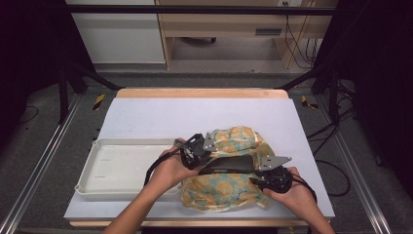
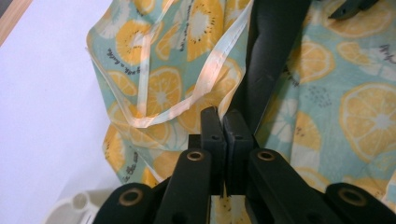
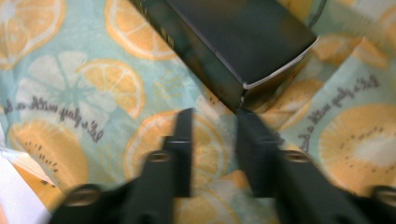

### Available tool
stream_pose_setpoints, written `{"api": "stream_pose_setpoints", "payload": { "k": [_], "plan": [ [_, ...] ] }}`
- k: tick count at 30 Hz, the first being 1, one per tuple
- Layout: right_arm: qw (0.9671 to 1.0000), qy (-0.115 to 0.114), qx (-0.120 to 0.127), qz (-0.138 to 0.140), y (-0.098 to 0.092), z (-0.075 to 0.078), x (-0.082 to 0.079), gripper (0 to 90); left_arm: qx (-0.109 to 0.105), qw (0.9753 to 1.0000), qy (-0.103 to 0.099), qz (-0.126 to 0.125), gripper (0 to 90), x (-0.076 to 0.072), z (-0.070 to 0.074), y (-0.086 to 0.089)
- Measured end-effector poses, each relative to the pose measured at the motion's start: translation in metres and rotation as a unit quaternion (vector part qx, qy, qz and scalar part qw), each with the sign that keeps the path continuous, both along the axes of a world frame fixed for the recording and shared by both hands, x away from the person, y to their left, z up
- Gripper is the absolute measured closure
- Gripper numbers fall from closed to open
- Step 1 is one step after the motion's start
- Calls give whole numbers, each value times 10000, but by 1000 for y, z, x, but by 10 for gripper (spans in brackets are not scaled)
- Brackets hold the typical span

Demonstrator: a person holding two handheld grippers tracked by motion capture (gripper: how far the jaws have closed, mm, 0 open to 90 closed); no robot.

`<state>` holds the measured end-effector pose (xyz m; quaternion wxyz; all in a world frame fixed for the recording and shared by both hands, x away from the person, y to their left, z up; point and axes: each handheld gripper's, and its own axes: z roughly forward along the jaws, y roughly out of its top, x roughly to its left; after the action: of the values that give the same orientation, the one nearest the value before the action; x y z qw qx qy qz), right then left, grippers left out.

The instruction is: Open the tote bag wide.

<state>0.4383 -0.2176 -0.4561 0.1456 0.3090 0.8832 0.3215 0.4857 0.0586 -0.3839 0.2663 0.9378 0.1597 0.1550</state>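
A cloth bag (image 1: 229,187) printed with orange and kiwi slices lies crumpled at the table's front middle. A long black box (image 1: 229,164) rests on it. My left gripper (image 1: 203,155) sits at the box's left end. In the left gripper view its jaws (image 2: 225,122) are pressed together on the bag's fabric (image 2: 163,88) beside the dark box (image 2: 271,56). My right gripper (image 1: 260,179) is at the box's right end. The right gripper view shows that gripper (image 3: 215,116) open over the cloth (image 3: 70,88), with the box's corner (image 3: 243,60) just ahead of its tips and nothing between them.
A white plastic tray (image 1: 92,163) stands empty at the front left, touching the bag's left side. The white table cover (image 1: 195,114) stretches bare behind the bag. Dark frame posts and cables stand off the table at both sides.
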Motion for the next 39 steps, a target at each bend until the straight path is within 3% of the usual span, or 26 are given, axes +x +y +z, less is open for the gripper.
{"api": "stream_pose_setpoints", "payload": {
  "k": [5, 13, 20, 24, 34, 39],
  "plan": [
    [9999, 118, -95, -41, -1, -5, -2, 900, 30, 9998, -145, 159, 897, 7, 1, 7],
    [9995, 108, -279, -53, -3, -10, -4, 900, 39, 9988, -207, 443, 896, 24, 0, 20],
    [9995, 79, -277, -119, -6, -12, -3, 900, 16, 9978, -271, 598, 896, 39, -5, 24],
    [9996, 73, -243, -147, -7, -13, -4, 900, 130, 9974, -303, 643, 897, 48, -11, 21],
    [9997, 63, -181, -157, -8, -14, -4, 900, 241, 9964, -193, 792, 898, 63, -28, 20],
    [9997, 66, -171, -154, -9, -14, -4, 900, 240, 9962, -22, 843, 898, 69, -36, 24]
  ]
}}
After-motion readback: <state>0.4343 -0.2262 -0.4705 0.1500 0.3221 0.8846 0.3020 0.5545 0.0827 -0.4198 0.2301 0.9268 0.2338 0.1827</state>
